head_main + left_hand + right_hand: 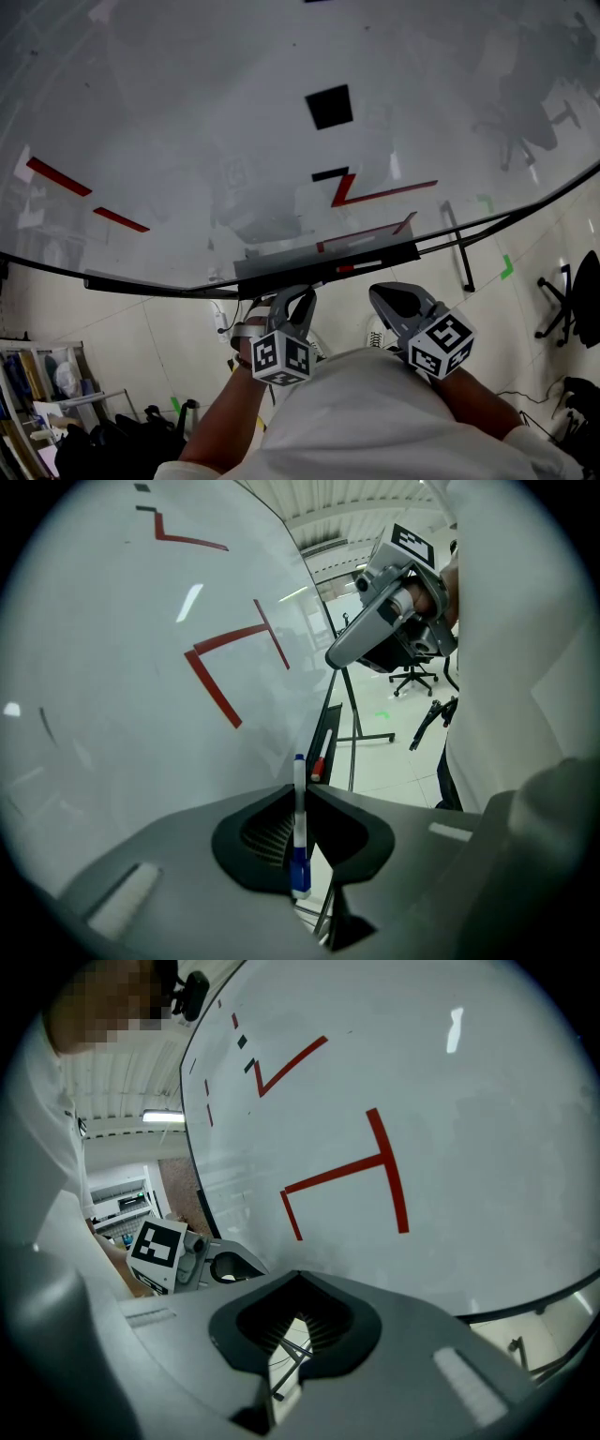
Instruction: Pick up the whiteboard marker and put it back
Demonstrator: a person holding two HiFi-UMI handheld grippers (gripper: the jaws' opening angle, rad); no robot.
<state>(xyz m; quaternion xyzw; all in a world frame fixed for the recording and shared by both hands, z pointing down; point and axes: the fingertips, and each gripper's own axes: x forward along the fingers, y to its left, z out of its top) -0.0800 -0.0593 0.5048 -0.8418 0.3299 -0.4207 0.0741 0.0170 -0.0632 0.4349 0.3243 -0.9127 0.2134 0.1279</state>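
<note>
1. One whiteboard (187, 141), with a tray (328, 265) below it.
2. Two grippers: the left gripper (299, 797) pinches the blue marker (299, 829); the right gripper (298, 1283) is pressed together, empty.
3. Two markers: the blue marker stands upright along the jaw seam, cap lowest; the red marker (319, 765) lies on the tray.

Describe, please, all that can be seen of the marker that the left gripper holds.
The whiteboard marker is slim, with a white barrel, a small blue end on top and a longer blue part, probably the cap, at the bottom. It looks like smooth plastic. It stands upright in the left gripper view, clamped at its barrel between the jaws of the left gripper. Its top end pokes just past the jaws; nothing else seems to touch it.
</note>
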